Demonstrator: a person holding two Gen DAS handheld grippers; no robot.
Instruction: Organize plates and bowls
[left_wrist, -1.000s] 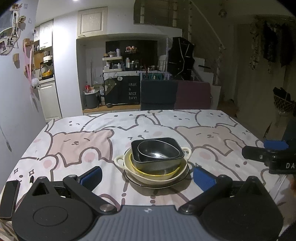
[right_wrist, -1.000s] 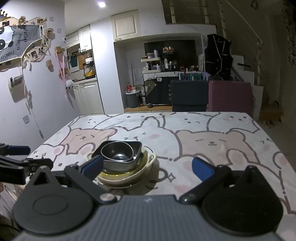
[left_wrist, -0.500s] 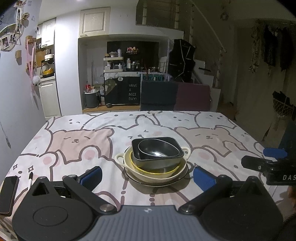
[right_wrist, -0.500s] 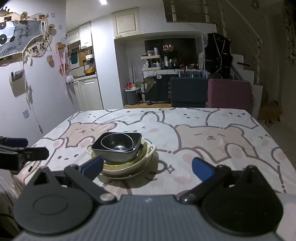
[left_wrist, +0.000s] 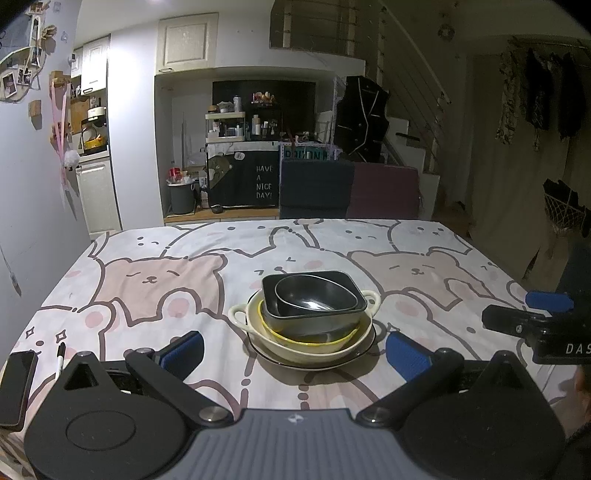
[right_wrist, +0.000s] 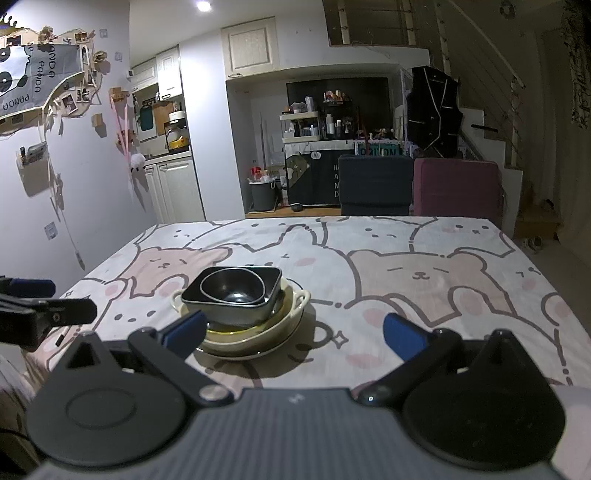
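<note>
Centrally on the desk (left_wrist: 155, 258), covered with a bear-print cloth, sits one nested stack: a round black bowl (left_wrist: 314, 295) inside a square black bowl (left_wrist: 310, 319), inside a cream two-handled bowl (left_wrist: 306, 343), on a dark-rimmed plate (left_wrist: 365, 349). Both the left gripper (left_wrist: 293, 349) and right gripper (right_wrist: 293, 330) have their fingers wide apart, holding nothing, near the stack. A phone (left_wrist: 16, 384) and a pen (left_wrist: 60, 356) lie at the desk's left edge.

I'm seeing the left gripper (left_wrist: 295, 349) showing black linkage arms, silver pivot screws, blue finger pads (left_wrist: 184, 346) and a ribbed grey body; the right gripper (right_wrist: 293, 330) is looking identical, white "DAS" lettering showing.
</note>
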